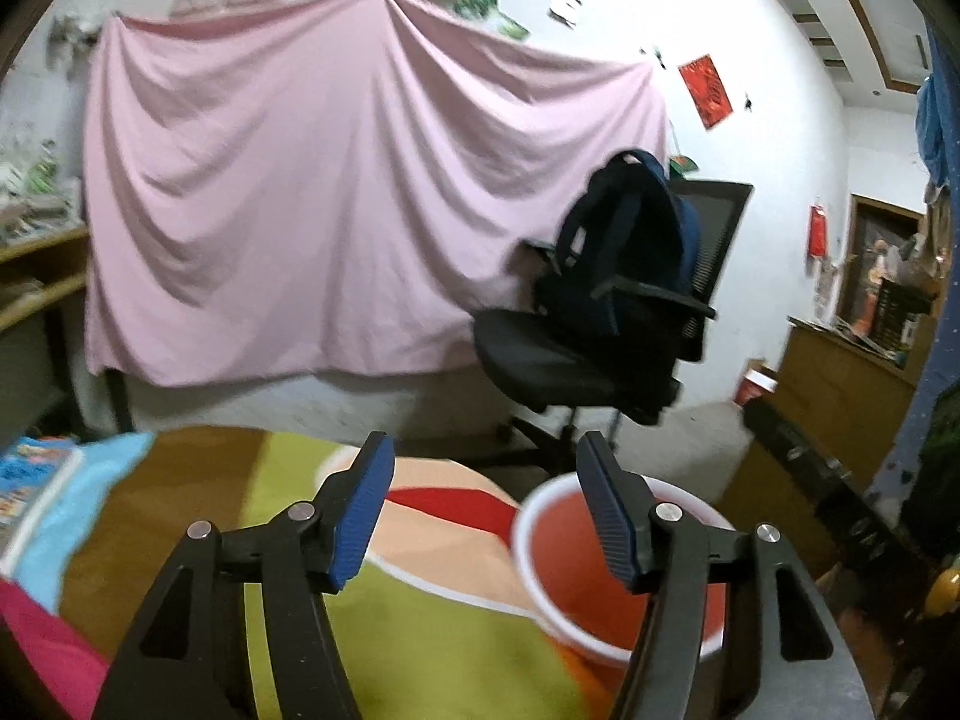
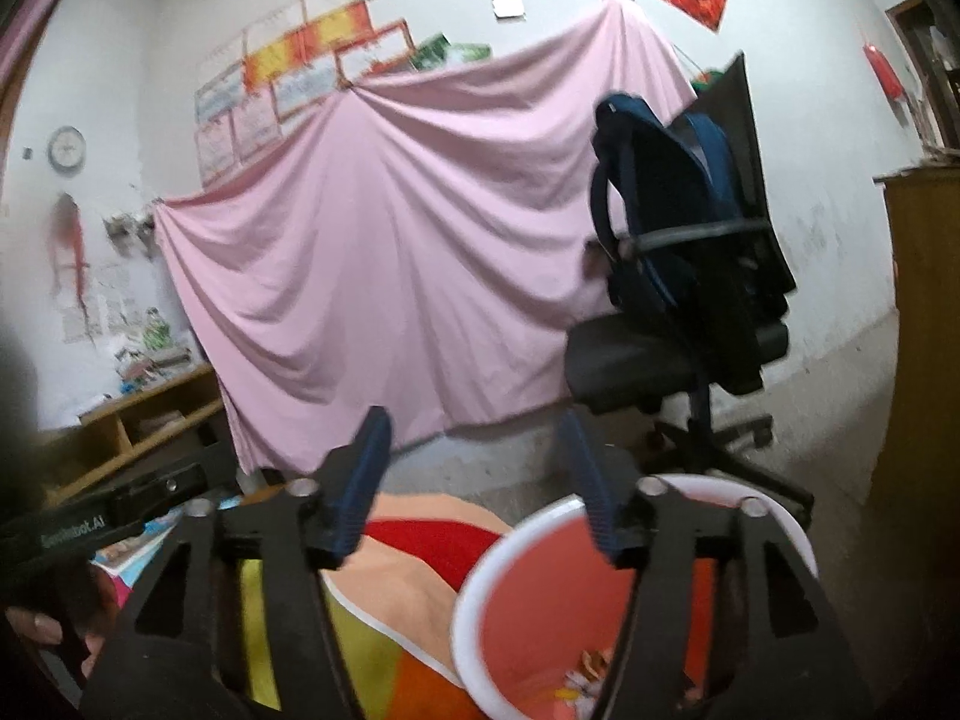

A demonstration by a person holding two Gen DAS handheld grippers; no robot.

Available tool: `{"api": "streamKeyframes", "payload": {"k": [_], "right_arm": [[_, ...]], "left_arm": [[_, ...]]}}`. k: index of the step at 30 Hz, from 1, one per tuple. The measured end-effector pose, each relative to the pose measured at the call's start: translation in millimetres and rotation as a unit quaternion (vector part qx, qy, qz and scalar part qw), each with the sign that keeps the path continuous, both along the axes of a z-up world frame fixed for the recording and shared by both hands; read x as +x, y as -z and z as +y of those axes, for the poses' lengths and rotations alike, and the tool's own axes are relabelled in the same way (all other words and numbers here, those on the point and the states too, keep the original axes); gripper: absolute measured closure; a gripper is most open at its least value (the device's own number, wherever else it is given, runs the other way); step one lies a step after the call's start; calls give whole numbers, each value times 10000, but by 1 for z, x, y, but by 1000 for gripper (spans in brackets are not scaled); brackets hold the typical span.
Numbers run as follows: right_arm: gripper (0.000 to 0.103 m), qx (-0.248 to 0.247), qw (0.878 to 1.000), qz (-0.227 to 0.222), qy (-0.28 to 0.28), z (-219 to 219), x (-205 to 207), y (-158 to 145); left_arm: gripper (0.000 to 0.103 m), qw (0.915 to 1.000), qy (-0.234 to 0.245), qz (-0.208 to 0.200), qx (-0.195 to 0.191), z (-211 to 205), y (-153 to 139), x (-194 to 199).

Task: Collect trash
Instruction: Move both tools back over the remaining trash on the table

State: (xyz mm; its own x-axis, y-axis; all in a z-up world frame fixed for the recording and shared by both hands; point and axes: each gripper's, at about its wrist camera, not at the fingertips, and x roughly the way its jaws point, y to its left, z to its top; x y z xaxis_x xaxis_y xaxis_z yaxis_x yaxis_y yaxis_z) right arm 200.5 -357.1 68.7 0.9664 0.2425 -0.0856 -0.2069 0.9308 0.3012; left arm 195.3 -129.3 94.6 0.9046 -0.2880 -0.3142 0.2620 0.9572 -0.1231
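**Bin close under both grippers, nothing gripped**

Nearest in the right wrist view: right gripper (image 2: pixel 474 480), blue-padded fingers spread wide, nothing between them. Just below and to its right, round red plastic bin with a white rim (image 2: pixel 480 564), mouth open toward the camera. At the bin's bottom, small crumpled scraps of pale and orange litter (image 2: pixel 585 669), blurred and too small to identify.

Same story in the left wrist view: left gripper (image 1: pixel 486 507) spread apart and empty, same bin (image 1: pixel 522 534) just under its right finger, resting on a bright patchwork cover of green, orange, red and peach (image 1: pixel 420 618).

Judged from looks: scraps light, soft, crushable, best pinched at a raised fold with gentle pressure. Bin thin-walled, light, likely to tip or skid if nudged; best held by pinching the rim wall.

Farther ahead: black office chair (image 1: pixel 558 360) carrying a dark blue backpack (image 1: pixel 624 222), then a pink sheet (image 1: pixel 300 192) hung across the wall.
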Motion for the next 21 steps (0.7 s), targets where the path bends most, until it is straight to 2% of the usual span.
{"api": "streamKeyframes", "payload": {"k": [2, 4, 7, 13, 21], "right_arm": [[0, 96, 9997, -227, -63, 7, -4, -6], [0, 182, 9987, -460, -132, 17, -8, -12], [0, 242, 9968, -717, -271, 33, -10, -16], [0, 26, 9936, -1022, -484, 70, -16, -19], [0, -214, 9897, -1149, -824, 113, -12, -15]], "left_arm": [[32, 9997, -191, -122, -1, 12, -1, -8], [12, 9986, -430, -309, -65, 26, -4, -17], [3, 9946, -822, -620, -161, 46, -7, -29], [2, 9866, -1367, -853, -253, 84, -6, -41], [2, 9815, -1691, -894, -63, 117, 9, -52]]}}
